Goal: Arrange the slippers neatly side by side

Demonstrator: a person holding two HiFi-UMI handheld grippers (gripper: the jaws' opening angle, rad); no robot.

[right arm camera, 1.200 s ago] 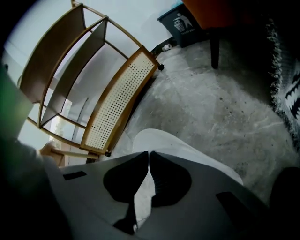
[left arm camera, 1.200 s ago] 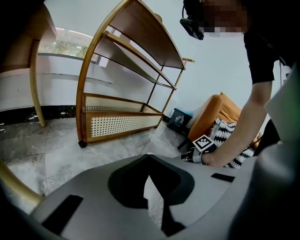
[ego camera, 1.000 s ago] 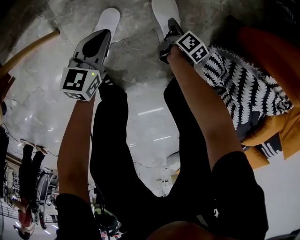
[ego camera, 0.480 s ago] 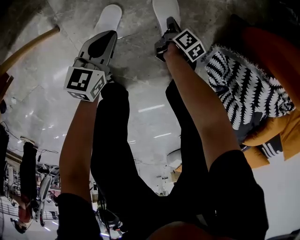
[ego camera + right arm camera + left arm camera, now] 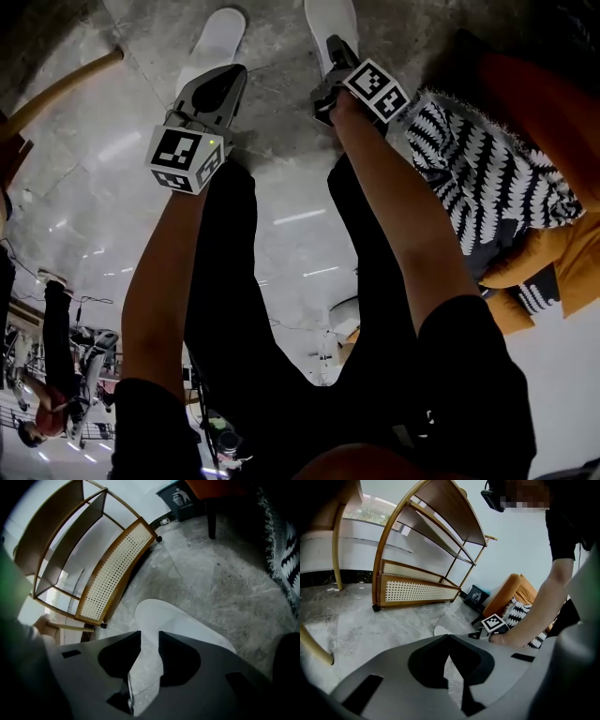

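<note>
The grey stone floor (image 5: 281, 159) fills the scene. On it stands a curved wooden shelf (image 5: 426, 536) with a cane panel along its base. To the right is an orange chair (image 5: 553, 103) with a black-and-white zigzag throw (image 5: 487, 178) over it. A dark bin (image 5: 180, 496) sits by the wall and bears a white symbol of a figure dropping litter.

Two white slippers lie on the floor ahead of the person, bare floor between them. The left slipper (image 5: 217, 39) leans a little to the right, while the right slipper (image 5: 330, 26) lies straighter.

The left gripper (image 5: 228, 75) hovers over the left slipper's near end. Its jaws meet at the tips with nothing between them, and a white edge shows just past them in the left gripper view. The right gripper (image 5: 336, 56) sits over the near end of the right slipper. Its jaws stand a little apart, and the slipper's white sole (image 5: 178, 620) shows through the gap and beyond the tips. Each gripper's cube carries black-and-white square markers.
</note>
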